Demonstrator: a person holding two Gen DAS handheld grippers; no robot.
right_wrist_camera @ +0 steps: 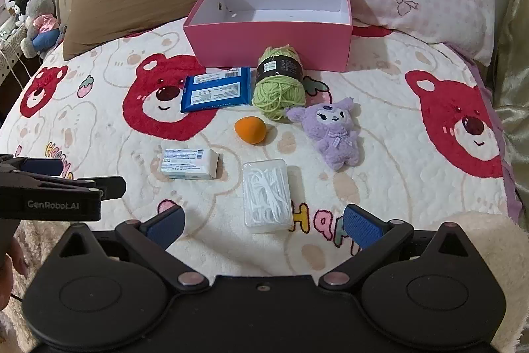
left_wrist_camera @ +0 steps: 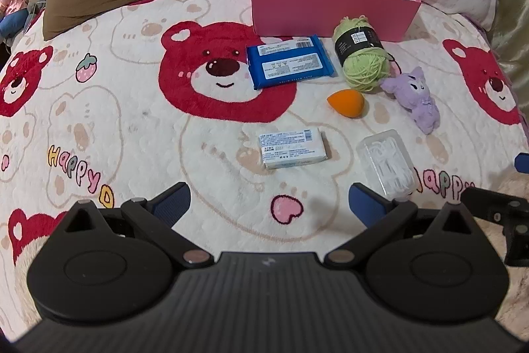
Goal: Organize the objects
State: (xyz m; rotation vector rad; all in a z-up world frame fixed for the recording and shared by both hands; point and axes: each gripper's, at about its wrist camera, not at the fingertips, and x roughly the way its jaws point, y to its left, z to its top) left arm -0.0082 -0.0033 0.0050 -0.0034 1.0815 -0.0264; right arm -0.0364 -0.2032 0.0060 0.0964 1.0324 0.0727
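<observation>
My left wrist camera looks forward and down over the cream bear-print fleece blanket (left_wrist_camera: 132, 128) from low and near. My right wrist camera sits just beside it, facing alike. Both share the open pink cardboard box (left_wrist_camera: 330, 9) (right_wrist_camera: 267, 45).

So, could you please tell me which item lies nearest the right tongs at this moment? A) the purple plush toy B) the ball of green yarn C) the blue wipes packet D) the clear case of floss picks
D: the clear case of floss picks lies just ahead of the open right tongs, while the other items sit farther back toward the pink box.
</observation>
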